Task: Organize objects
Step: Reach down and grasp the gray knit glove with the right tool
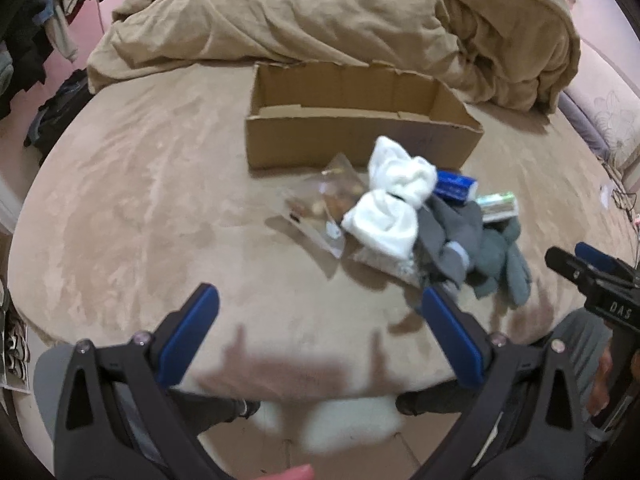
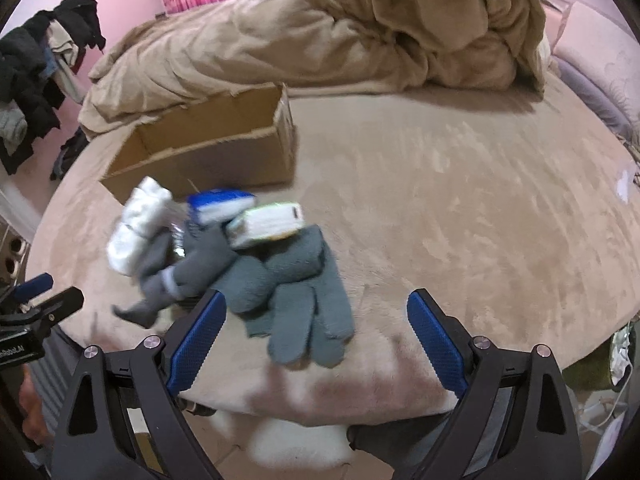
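An open cardboard box (image 1: 360,140) (image 2: 208,152) sits on the tan bed, seemingly empty. In front of it lies a pile: white socks (image 1: 392,204) (image 2: 138,224), a clear snack bag (image 1: 324,204), a blue packet (image 1: 456,186) (image 2: 220,204), a white-green packet (image 1: 498,204) (image 2: 266,224), grey socks (image 1: 452,240) (image 2: 184,268) and grey-green gloves (image 1: 504,264) (image 2: 296,300). My left gripper (image 1: 320,300) is open and empty, short of the pile. My right gripper (image 2: 316,308) is open and empty, with the gloves just ahead between its fingers; it also shows in the left wrist view (image 1: 576,264).
A rumpled tan duvet (image 1: 320,20) (image 2: 360,32) is heaped behind the box. Dark clothes (image 2: 36,64) hang at the left by the pink wall. A padded headboard (image 1: 600,108) runs along the right. The bed's near edge lies just below the grippers.
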Demonstrator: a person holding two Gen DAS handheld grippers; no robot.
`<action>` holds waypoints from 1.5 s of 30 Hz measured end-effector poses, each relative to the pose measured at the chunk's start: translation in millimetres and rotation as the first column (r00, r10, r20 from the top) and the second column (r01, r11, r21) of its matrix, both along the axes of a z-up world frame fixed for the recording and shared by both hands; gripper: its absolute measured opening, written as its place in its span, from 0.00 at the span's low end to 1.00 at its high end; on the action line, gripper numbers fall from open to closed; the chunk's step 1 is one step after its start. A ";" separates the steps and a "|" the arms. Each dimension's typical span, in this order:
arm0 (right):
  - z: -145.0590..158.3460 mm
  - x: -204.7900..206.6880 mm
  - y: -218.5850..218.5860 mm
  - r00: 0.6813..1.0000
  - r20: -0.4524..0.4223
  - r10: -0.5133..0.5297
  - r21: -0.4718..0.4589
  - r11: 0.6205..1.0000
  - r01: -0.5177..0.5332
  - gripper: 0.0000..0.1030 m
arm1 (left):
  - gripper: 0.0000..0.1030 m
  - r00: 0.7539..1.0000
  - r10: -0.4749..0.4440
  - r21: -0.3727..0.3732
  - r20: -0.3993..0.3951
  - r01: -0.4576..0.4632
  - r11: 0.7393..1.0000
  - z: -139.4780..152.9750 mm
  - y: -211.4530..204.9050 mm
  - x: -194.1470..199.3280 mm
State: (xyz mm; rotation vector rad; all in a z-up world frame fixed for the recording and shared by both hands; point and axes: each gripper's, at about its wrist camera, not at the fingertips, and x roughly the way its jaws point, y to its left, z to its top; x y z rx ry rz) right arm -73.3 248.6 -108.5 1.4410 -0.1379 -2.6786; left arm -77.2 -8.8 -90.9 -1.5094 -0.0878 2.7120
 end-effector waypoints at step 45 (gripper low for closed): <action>-42.3 -33.6 -9.2 0.984 -0.013 0.178 -0.135 0.975 -0.178 0.25 | 0.98 0.989 -0.148 -0.035 -0.013 0.148 0.988 -46.4 1.9 -87.5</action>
